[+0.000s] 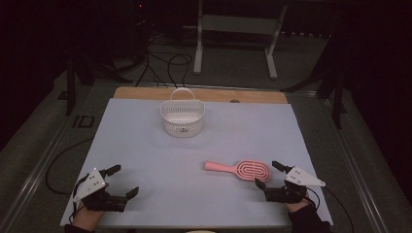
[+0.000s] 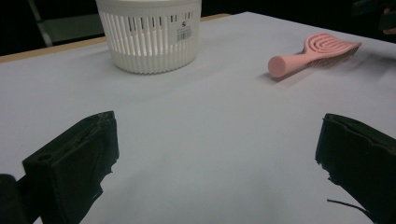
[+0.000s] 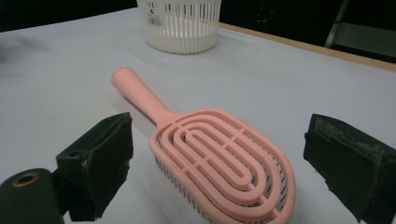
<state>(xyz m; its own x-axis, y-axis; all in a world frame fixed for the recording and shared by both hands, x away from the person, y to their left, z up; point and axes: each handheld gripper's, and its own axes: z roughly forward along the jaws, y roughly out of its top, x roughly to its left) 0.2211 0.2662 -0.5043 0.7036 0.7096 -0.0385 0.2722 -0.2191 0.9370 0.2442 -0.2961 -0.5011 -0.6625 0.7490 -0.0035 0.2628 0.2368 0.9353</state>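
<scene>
Currently, a pink vented hairbrush point(image 1: 240, 169) is seen lying flat on a pale blue table cover point(image 1: 145, 145), bristles down, at the near right of the table. Its round handle points toward the table's middle. A white slotted plastic basket point(image 1: 182, 118) with a loop handle stands well apart from it, near the far edge.

The right gripper point(image 1: 266, 174) is held just beside the head of the brush, its 2 black jaws spread wide and nothing pinched. In the right gripper view the brush head point(image 3: 224, 168) is framed between the jaws without being touched. The left gripper point(image 1: 124, 180) rests at the near left corner, jaws also spread, nothing between them.

The step in hand is judged to be the grasp of the brush with the right gripper, probably for a move to the basket. It is likely done best if the jaws are lowered level around the narrow neck or the handle, where the pads can meet firm sides. The wide head is judged a poorer hold, as it may tilt or slip. The pads should be kept off the cover so it is not dragged.

A small white sticker point(image 2: 182, 31) with a barcode is seen on the basket wall. A dark mark sits above the bars, but no writing can be read. No brand is seen on the brush.
</scene>
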